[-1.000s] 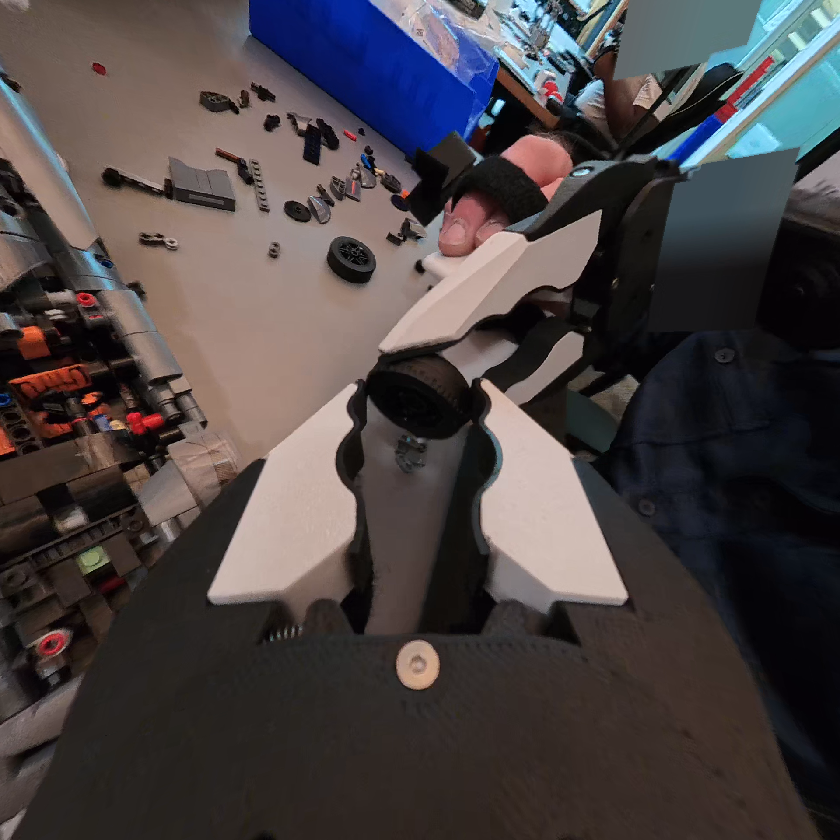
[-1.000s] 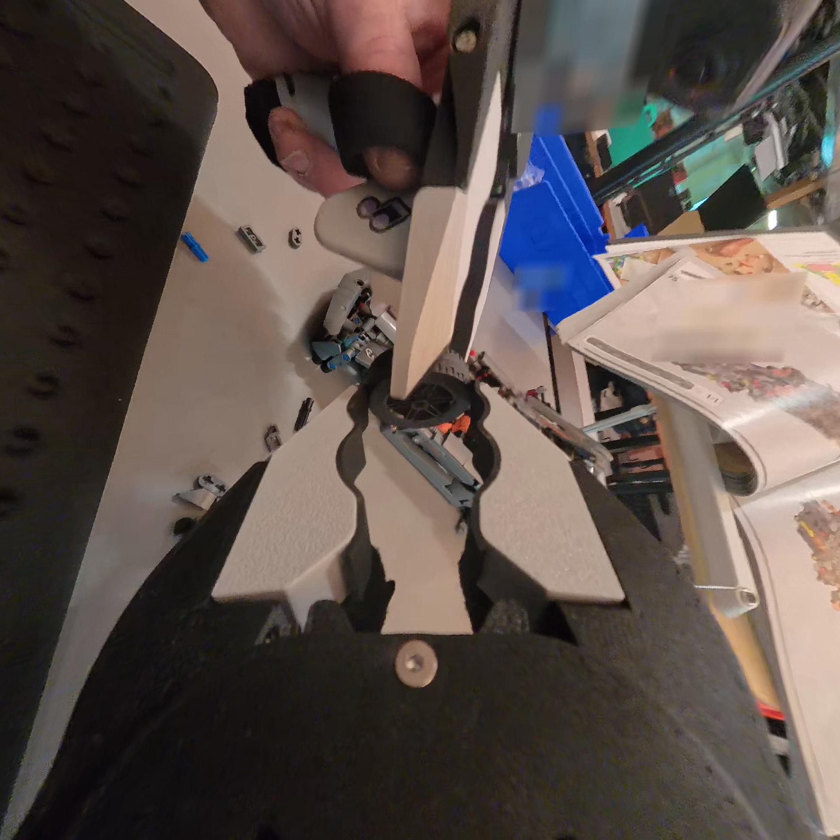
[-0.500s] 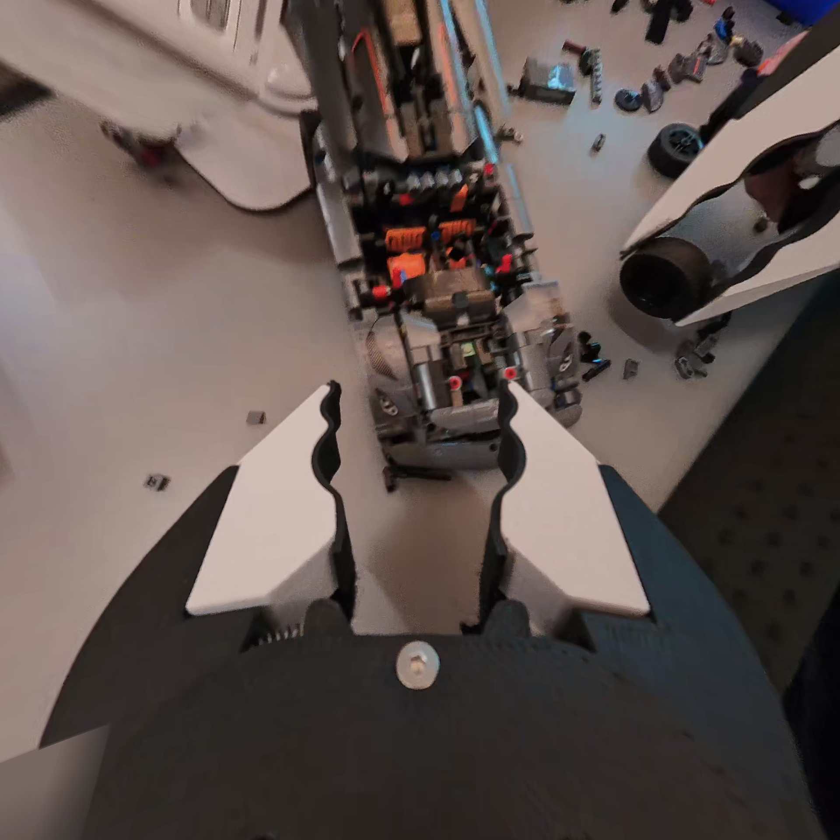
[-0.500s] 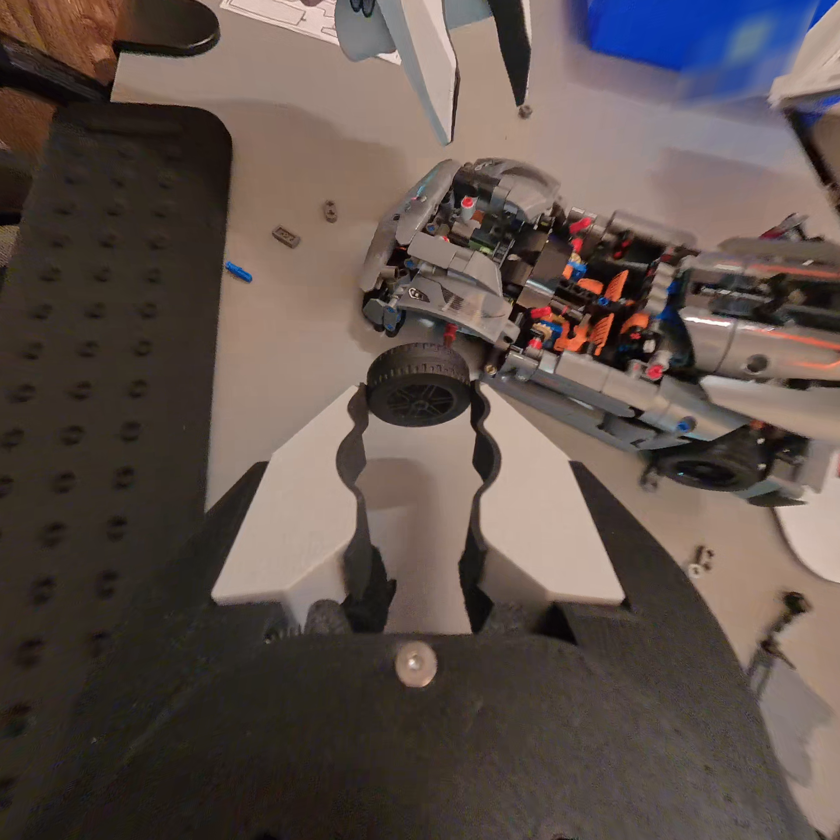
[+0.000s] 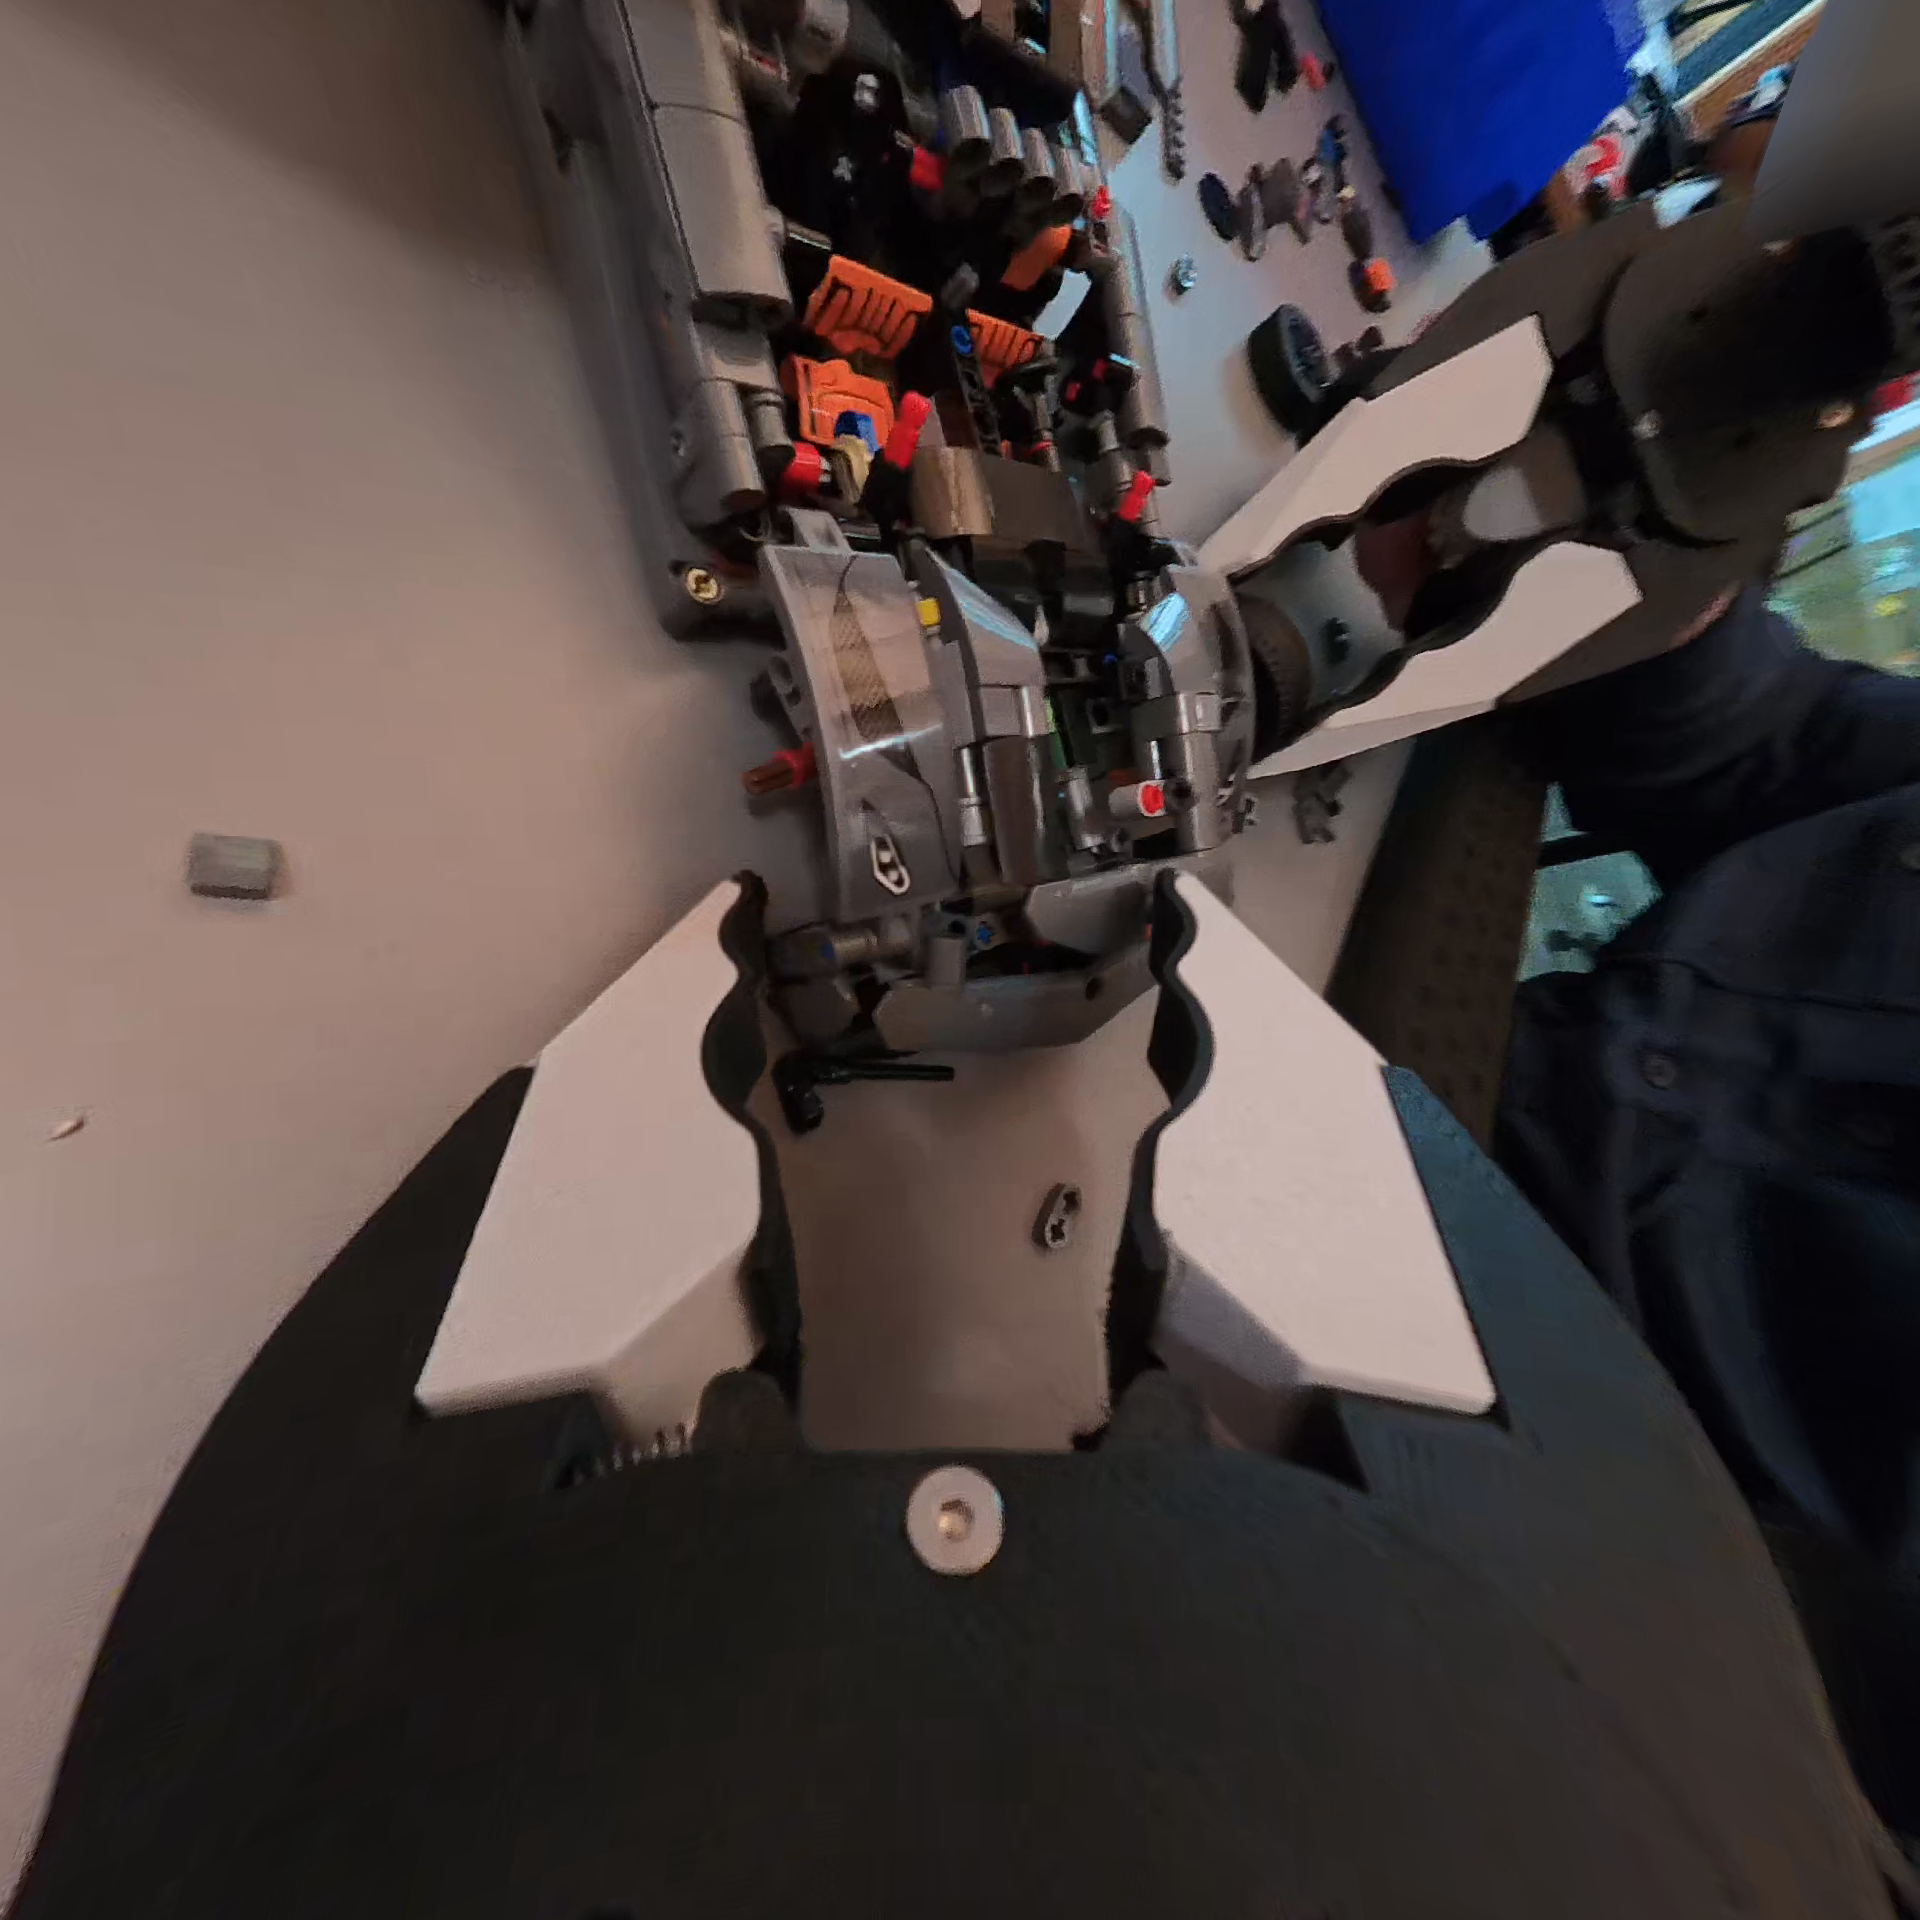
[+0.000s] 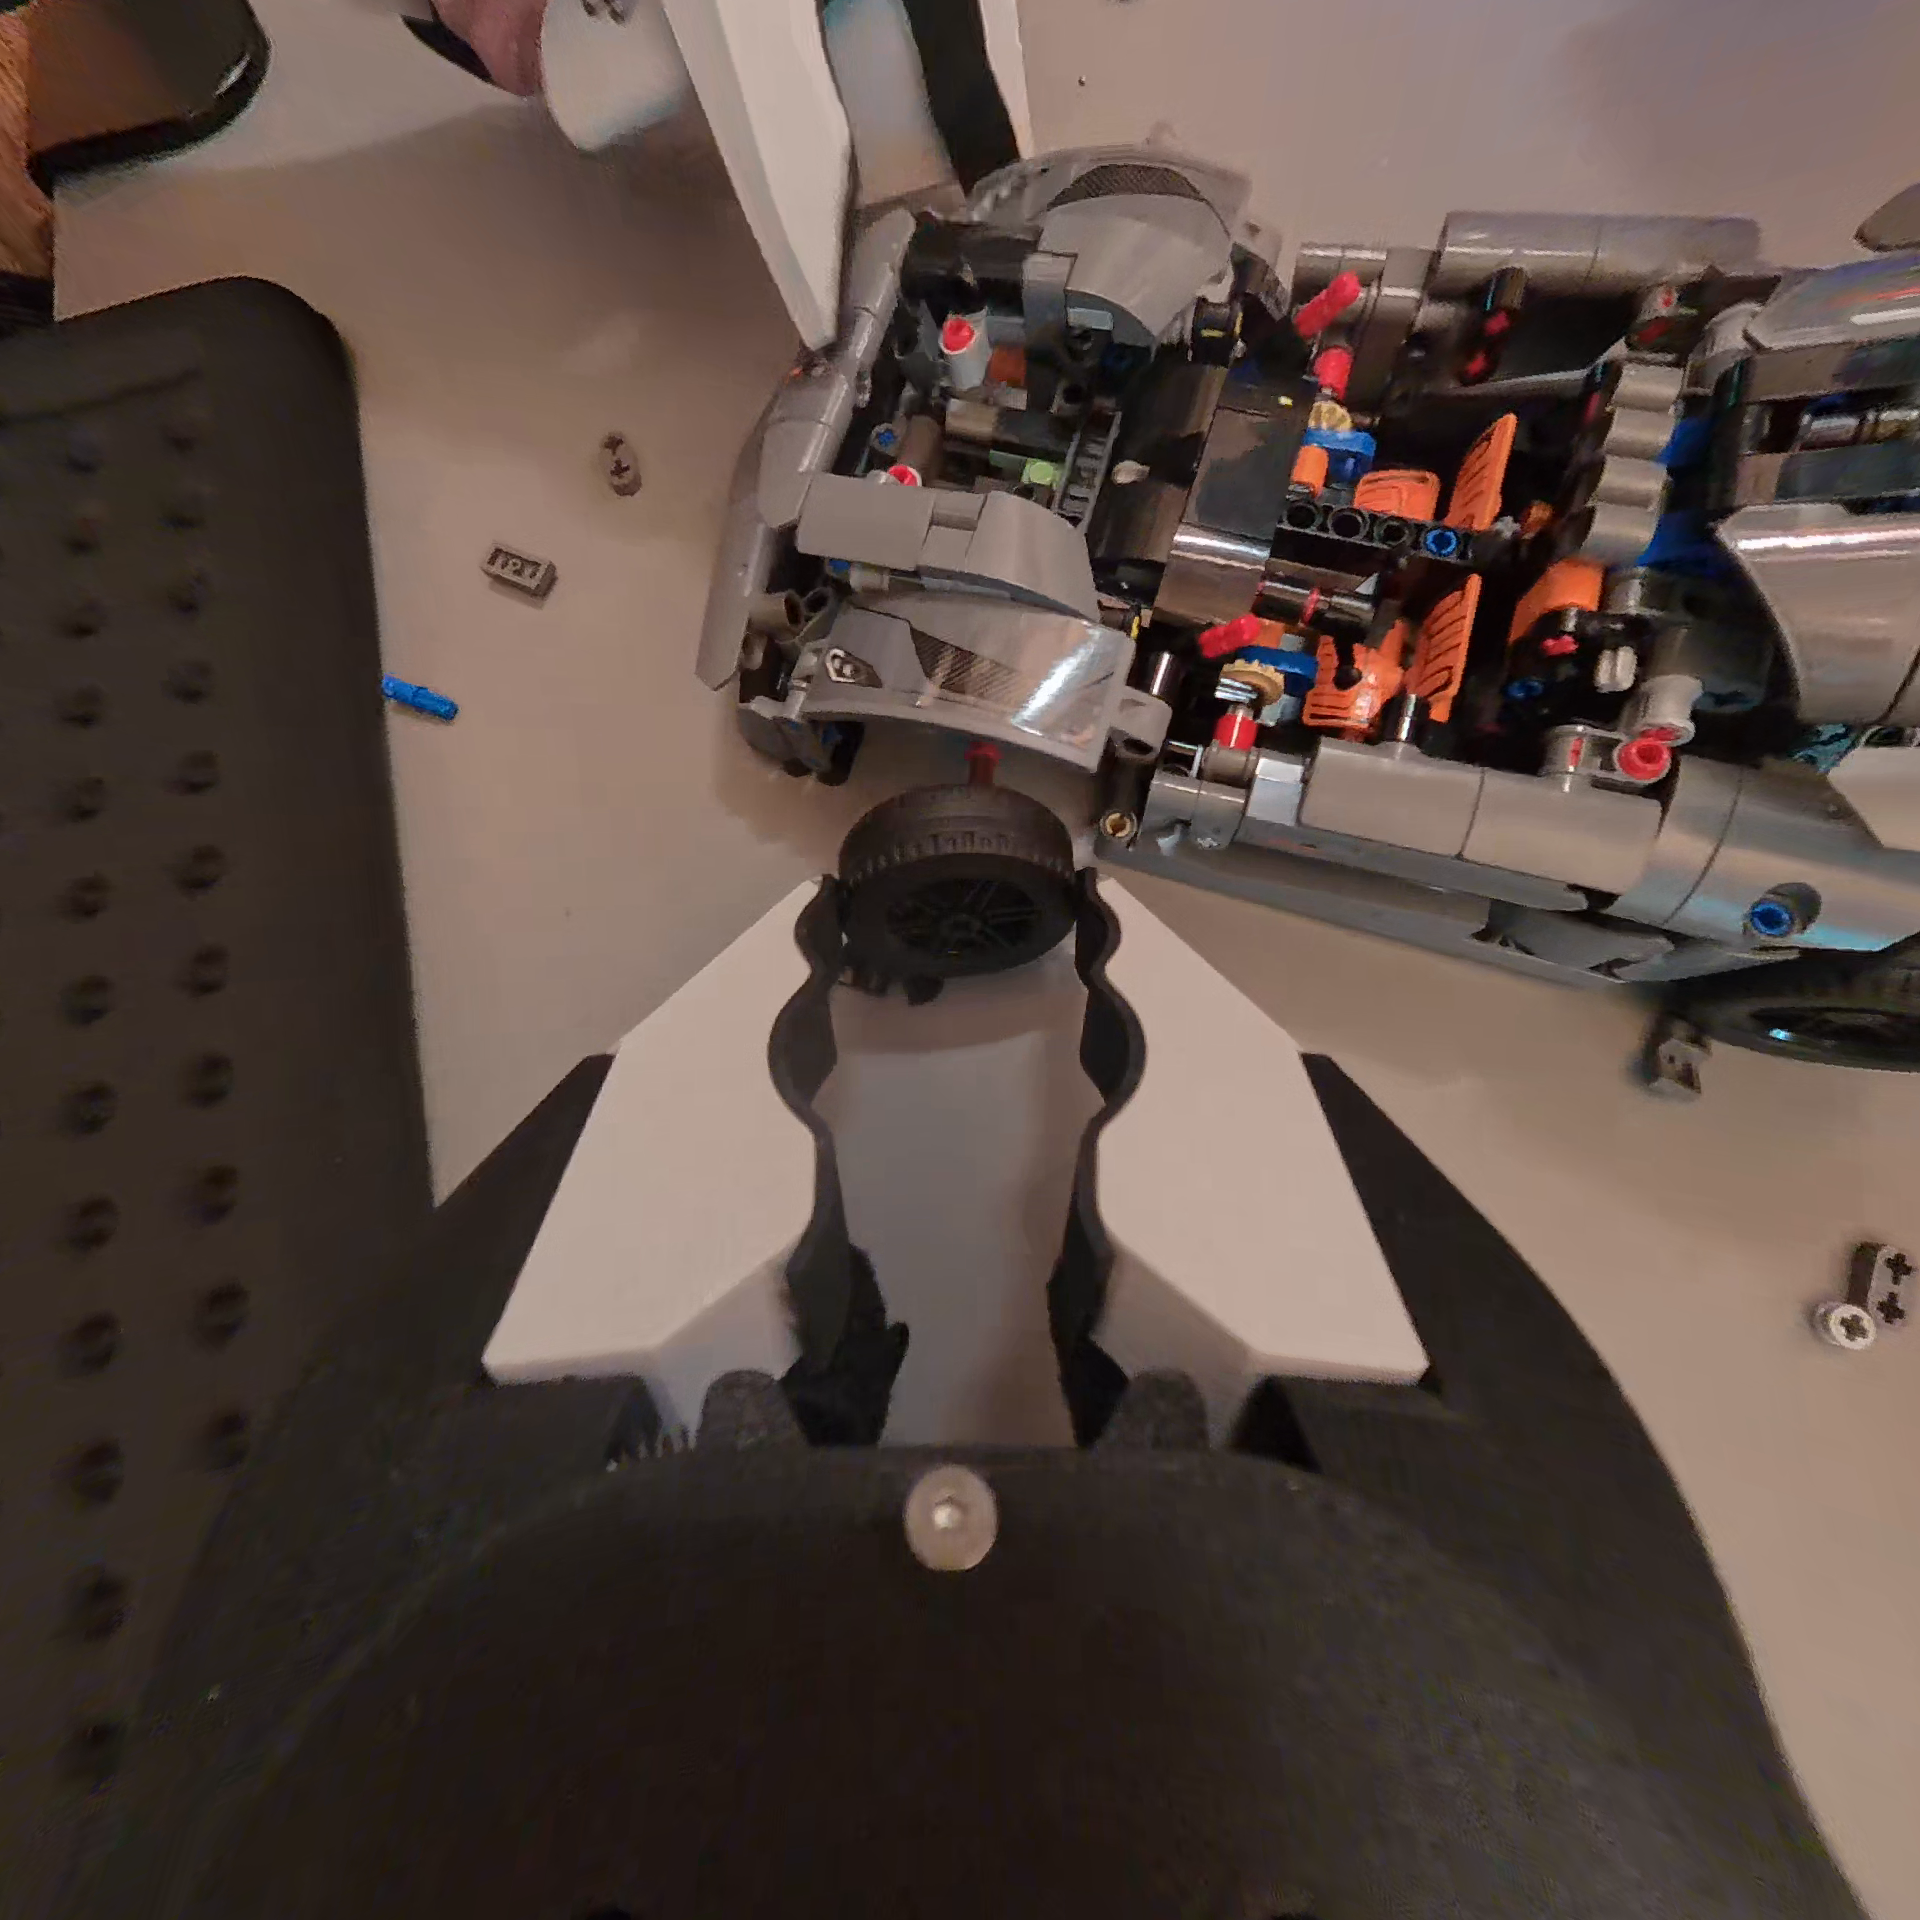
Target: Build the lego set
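Moved since before: both grippers closer to the car now; left gripper [image 5: 951, 935] right up at the car's nose, right gripper [image 6: 956, 925] with the wheel nearly at the car's side.
Left gripper: jaws wide apart, nothing pinched; white fingers [image 5: 623, 1143] on either side of the nose of the lego car [image 5: 935, 644]; touching or not, cannot tell.
Right gripper: jaws clamped on a black wheel [image 6: 956, 883], held at the fingertips.
Wheel: just beside the car's near side, under the grey wheel arch [image 6: 977, 665]; red axle pin [image 6: 982, 758] poking out toward it; wheel and pin look very close, cannot tell if joined.
Lego car: grey body with orange, red and blue bits inside, lying on the pale table [image 6: 582, 831]; one black wheel [image 6: 1829, 1023] already on at the far right end.
Loose bits: blue pin [image 6: 419, 698] and small grey plate [image 6: 517, 571] on the left; grey connector [image 6: 1865, 1299] near right; another black wheel [image 5: 1288, 364] far on the table; thin black piece [image 5: 862, 1075] between the left gripper's fingers.
Left edge: black dotted mat [image 6: 156, 831].
Far off: blue bin [image 5: 1507, 114].
Right of left view: dark blue sleeve [image 5: 1745, 1143] of a person.
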`<state>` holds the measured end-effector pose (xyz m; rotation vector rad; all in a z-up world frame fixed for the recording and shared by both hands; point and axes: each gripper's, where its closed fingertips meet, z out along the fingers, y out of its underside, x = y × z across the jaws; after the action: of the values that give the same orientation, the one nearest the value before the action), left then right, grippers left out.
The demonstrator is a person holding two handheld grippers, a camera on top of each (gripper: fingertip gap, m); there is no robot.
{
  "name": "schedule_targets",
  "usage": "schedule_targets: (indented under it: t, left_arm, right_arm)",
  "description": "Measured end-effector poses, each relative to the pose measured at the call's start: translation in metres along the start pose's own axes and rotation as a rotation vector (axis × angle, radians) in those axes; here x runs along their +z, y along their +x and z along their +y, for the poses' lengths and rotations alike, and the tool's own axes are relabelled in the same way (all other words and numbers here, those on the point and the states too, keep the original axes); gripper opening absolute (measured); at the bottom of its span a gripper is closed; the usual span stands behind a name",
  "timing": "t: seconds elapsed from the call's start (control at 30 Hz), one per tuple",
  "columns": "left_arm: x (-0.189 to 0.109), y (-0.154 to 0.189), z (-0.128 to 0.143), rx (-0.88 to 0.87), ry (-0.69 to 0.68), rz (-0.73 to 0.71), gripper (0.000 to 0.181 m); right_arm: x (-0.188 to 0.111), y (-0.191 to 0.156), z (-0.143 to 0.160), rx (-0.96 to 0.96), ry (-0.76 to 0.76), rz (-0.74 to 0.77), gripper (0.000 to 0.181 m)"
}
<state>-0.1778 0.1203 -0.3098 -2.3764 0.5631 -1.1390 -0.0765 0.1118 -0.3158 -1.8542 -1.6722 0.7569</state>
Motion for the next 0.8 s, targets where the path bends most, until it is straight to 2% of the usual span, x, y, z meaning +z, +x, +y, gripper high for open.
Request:
schedule_targets:
  t: [0.3,0.57,0.8]
  left_arm:
    - [0.008,0.009,0.002,-0.09,-0.005,0.175,0.053]
    - [0.013,0.021,0.002,-0.092,0.013,0.268,0.035]
    - [0.013,0.028,0.003,-0.087,0.043,0.304,0.033]
  right_arm:
    - [0.009,0.002,0.0,0.02,-0.008,-0.003,0.043]
    - [0.006,0.0,0.001,0.021,0.013,-0.022,0.043]
    - [0.005,-0.001,0.003,0.023,0.023,-0.024,0.043]
